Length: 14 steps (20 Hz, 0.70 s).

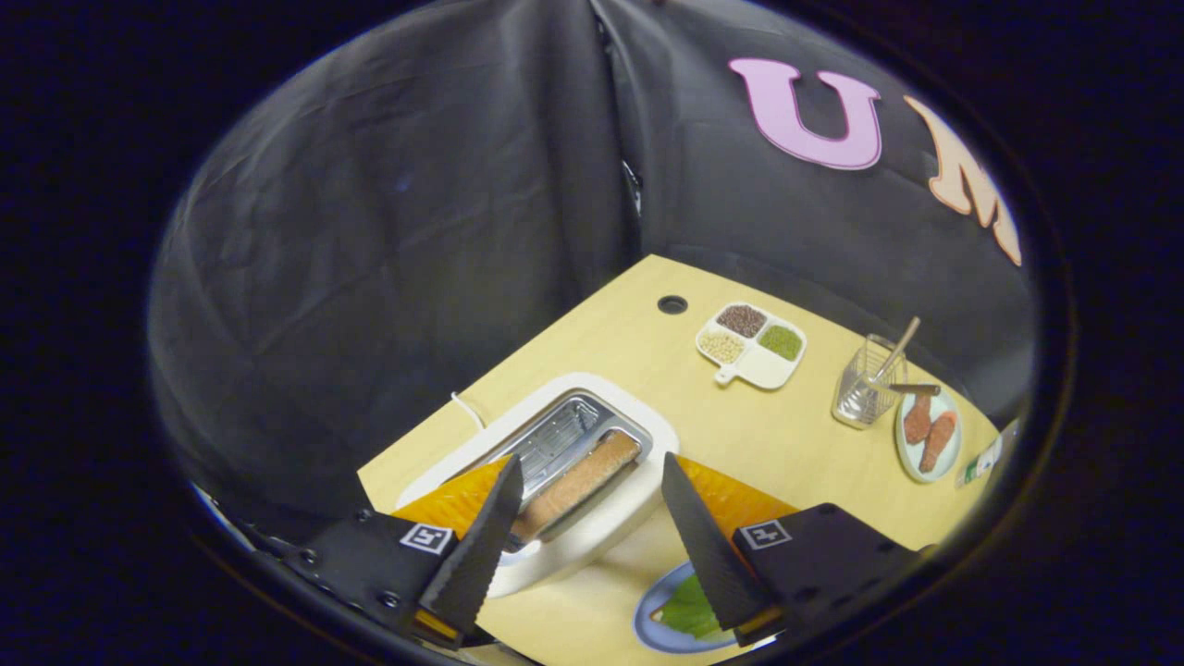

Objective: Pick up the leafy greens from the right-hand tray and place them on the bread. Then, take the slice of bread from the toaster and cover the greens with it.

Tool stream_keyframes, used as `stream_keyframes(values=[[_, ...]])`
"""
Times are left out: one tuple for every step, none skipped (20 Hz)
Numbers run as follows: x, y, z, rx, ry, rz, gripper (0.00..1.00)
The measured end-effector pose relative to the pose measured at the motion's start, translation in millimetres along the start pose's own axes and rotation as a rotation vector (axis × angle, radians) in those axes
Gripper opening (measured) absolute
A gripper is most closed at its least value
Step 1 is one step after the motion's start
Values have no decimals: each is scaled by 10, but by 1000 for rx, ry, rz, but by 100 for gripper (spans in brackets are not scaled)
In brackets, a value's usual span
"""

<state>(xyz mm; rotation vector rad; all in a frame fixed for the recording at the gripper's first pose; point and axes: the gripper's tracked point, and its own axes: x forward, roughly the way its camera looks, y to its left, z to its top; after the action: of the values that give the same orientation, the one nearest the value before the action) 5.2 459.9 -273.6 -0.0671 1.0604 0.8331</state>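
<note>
Brown slice of bread (578,483) stands in the toaster (592,527) between the wide-open, empty fingers of the gripper (592,486); judged step: bread pickup, requiring descent and closure.

gripper (592,481) | jaws spread wide | nothing held between them

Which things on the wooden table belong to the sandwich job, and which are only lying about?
Belong to the job:
white toaster
brown bread slice in its slot
green leafy greens on the blue plate
open gripper above the toaster

Lying about:
white divided dish of grains
clear utensil holder
plate of sausages
</note>
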Motion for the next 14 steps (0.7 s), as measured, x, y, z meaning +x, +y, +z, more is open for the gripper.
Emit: stream_keyframes(values=[[32, 40, -13, 22, 16, 21, 86], [63, 82, -17, 43, 25, 32, 76], [66, 88, 2, 53, 22, 32, 66], [69, 84, 16, 57, 19, 34, 56], [68, 84, 34, 63, 15, 31, 46], [63, 72, 22, 66, 18, 22, 36], [18, 57, 34, 80, 12, 23, 26], [24, 84, 21, 79, 15, 32, 16], [16, 96, 25, 63, 13, 40, 13], [57, 68, 74, 72, -13, 32, 10], [-22, 103, 63, 83, -13, 52, 7], [-84, 116, 83, 92, -31, 60, 5], [-158, 97, 104, 91, -41, 66, 4], [-233, 78, 122, 91, -55, 71, 4]])
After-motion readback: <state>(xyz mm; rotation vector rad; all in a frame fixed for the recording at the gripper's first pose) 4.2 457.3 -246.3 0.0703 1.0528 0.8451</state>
